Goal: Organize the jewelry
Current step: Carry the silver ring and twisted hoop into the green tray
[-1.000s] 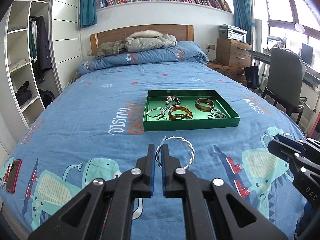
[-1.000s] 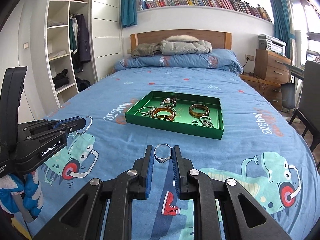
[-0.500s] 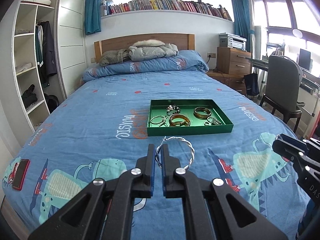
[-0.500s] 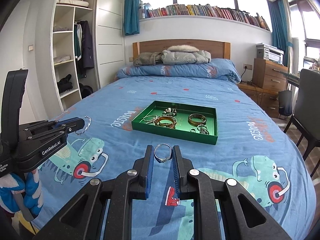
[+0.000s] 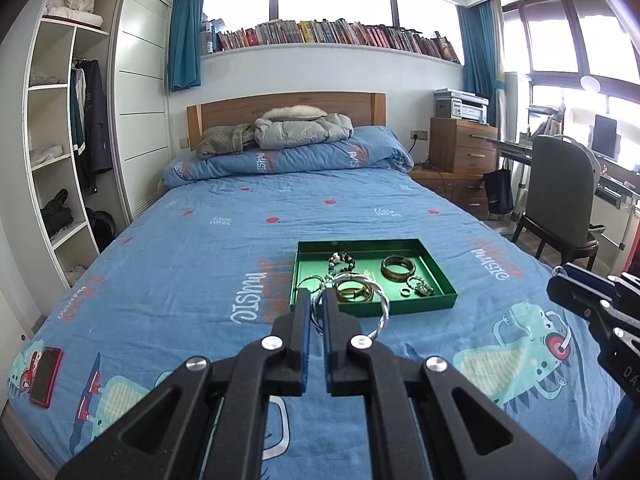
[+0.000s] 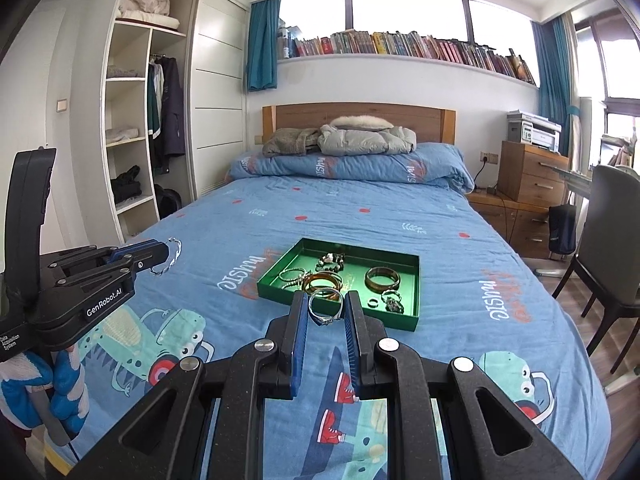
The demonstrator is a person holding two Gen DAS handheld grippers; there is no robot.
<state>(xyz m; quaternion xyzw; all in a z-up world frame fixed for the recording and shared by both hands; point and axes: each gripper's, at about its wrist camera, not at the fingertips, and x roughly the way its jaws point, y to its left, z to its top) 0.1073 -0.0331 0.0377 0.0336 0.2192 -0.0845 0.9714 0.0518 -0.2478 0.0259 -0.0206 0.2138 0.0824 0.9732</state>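
Twisted silver bangle (image 5: 380, 308) is sitting pinched in my left tool (image 5: 316, 312); right tool (image 6: 325, 312) is clamping a silver ring (image 6: 326, 312). I am aiming both over the green tray (image 5: 436, 304) on the bed, lowering before releasing.

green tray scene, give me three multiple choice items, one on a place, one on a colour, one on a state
1. Where is the green tray?
A. on the blue bedspread
B. on the wooden drawers
C. on the grey chair

2. What colour is the phone lying near the bed's left edge?
A. white
B. red
C. yellow

3. What is the right gripper doing?
A. open over the tray
B. shut on nothing
C. shut on a silver ring

Answers:
1. A, the tray sits mid-bed on the printed cover.
2. B, its case shows red in the left wrist view.
3. C, the ring is pinched between the blue pads, while the left gripper holds a silver bangle.
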